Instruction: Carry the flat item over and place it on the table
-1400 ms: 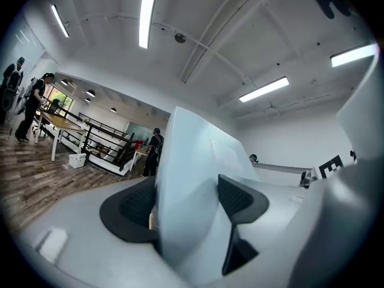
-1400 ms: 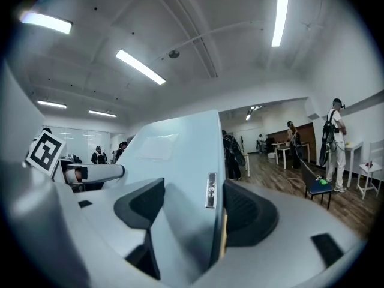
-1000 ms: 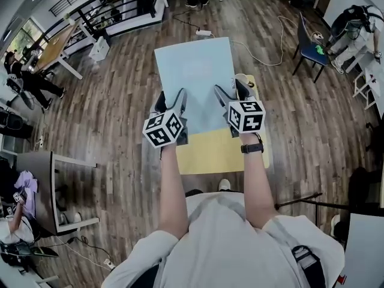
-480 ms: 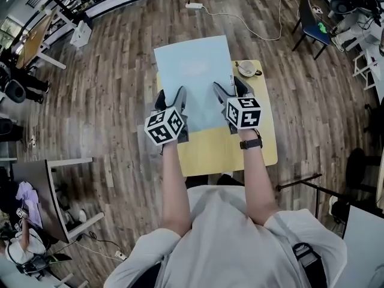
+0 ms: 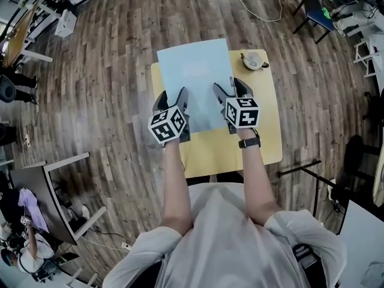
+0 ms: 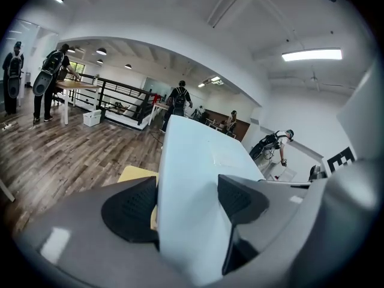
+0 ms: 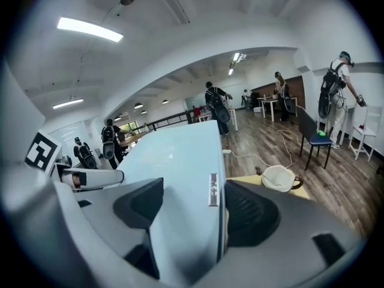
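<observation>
A flat pale-blue board (image 5: pixel 197 80) is held level above a small yellow table (image 5: pixel 264 131). My left gripper (image 5: pixel 172 110) is shut on the board's near left edge, and my right gripper (image 5: pixel 231 99) is shut on its near right edge. In the left gripper view the board (image 6: pixel 198 179) runs away between the two black pads. The right gripper view shows the board (image 7: pixel 180 167) clamped the same way, with a small label on its edge. The board hides most of the tabletop's far half.
A white cup (image 5: pixel 253 59) sits at the table's far right corner, also seen in the right gripper view (image 7: pixel 279 177). Wooden floor (image 5: pixel 102 95) surrounds the table. A dark chair (image 5: pixel 312 8) stands far right, a grey table (image 5: pixel 42 191) at left. People stand farther off.
The yellow table and cup have come closer underneath the board as I walked forward. Both grippers keep their hold on the board.
</observation>
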A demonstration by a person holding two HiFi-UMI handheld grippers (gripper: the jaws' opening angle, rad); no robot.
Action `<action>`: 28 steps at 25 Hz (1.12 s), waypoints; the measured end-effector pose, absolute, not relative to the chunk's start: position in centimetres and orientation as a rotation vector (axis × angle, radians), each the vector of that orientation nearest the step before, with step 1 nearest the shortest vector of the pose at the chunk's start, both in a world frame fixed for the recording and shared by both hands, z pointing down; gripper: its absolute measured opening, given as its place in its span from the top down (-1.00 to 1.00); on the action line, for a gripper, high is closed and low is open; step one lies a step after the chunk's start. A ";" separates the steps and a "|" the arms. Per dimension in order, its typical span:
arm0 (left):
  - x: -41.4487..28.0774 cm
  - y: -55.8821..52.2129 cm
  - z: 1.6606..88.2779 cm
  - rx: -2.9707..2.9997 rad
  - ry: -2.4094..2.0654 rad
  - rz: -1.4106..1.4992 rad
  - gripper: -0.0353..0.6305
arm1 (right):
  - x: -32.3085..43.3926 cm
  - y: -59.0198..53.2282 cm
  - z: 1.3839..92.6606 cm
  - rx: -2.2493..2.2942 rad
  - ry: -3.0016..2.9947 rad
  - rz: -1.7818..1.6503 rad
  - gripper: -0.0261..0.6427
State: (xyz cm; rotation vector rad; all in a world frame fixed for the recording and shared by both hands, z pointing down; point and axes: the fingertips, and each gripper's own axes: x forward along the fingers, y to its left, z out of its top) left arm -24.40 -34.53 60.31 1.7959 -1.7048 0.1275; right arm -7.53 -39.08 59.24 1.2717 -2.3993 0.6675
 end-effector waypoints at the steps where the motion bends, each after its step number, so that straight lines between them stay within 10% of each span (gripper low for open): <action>1: -24.4 -34.7 61.0 1.787 -1.695 0.137 -0.04 | -7.5 -39.2 59.9 1.276 -2.381 0.677 0.04; 28: -24.3 -37.7 75.6 1.616 -1.581 0.366 -0.04 | -7.5 -41.8 74.5 1.282 -2.142 0.829 0.02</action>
